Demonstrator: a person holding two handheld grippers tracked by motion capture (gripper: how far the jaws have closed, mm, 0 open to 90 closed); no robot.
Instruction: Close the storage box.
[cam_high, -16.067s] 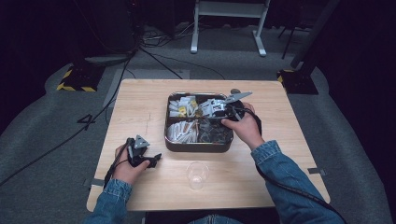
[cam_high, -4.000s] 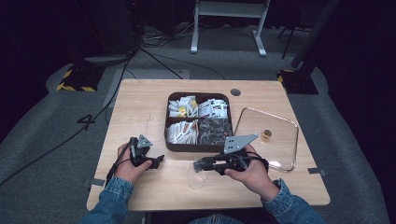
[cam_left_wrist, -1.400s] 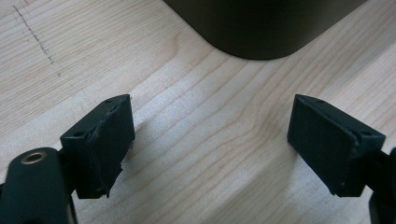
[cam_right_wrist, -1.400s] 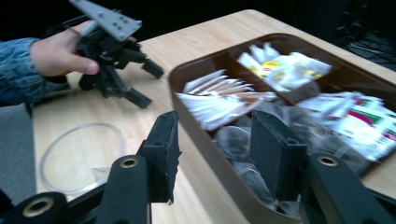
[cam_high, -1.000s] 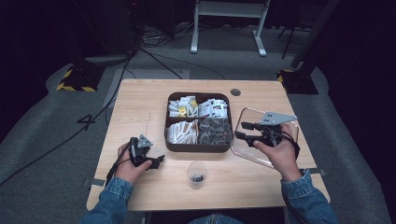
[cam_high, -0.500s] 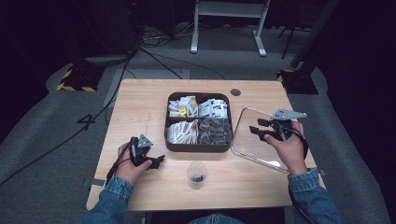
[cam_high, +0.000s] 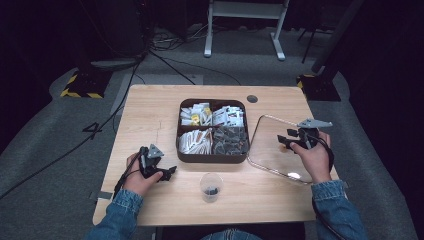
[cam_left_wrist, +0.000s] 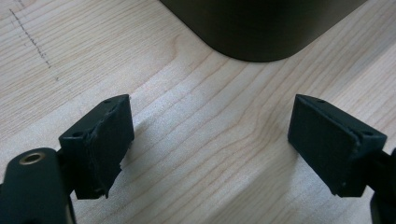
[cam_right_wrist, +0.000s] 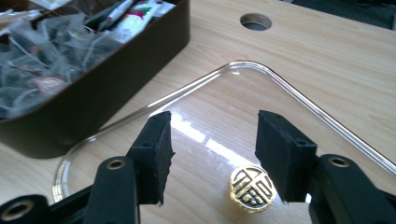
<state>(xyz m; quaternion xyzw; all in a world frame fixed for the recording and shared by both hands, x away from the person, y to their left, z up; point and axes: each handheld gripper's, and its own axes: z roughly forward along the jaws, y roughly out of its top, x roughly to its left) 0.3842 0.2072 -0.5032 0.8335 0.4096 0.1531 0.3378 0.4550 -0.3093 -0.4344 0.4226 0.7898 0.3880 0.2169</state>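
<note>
Hovering over the clear lid (cam_high: 280, 150), your right gripper (cam_right_wrist: 212, 154) has its fingers (cam_right_wrist: 154, 149) spread apart and grasping nothing, with the lid's gold emblem knob (cam_right_wrist: 251, 188) just below and between them. Judging by this, the step in hand is reaching for the lid to put it back on the box, and your next move calls for lowering until the fingers straddle the knob, then pinching it squarely before lifting.

Nearest you, in front of the box (cam_high: 212, 131), stands a small clear cup (cam_high: 211, 186) with something dark inside. Left of the box's near corner, your left gripper (cam_left_wrist: 210, 149) rests on the tabletop (cam_high: 150, 105) with its fingers released and nothing between them.

Right of the box and just beside it lies the lid, flat on the wood: transparent, rounded at the corners, glossy with glare, its round knob patterned in black and gold. The box itself is dark and open, its 4 compartments full of sachets.
</note>
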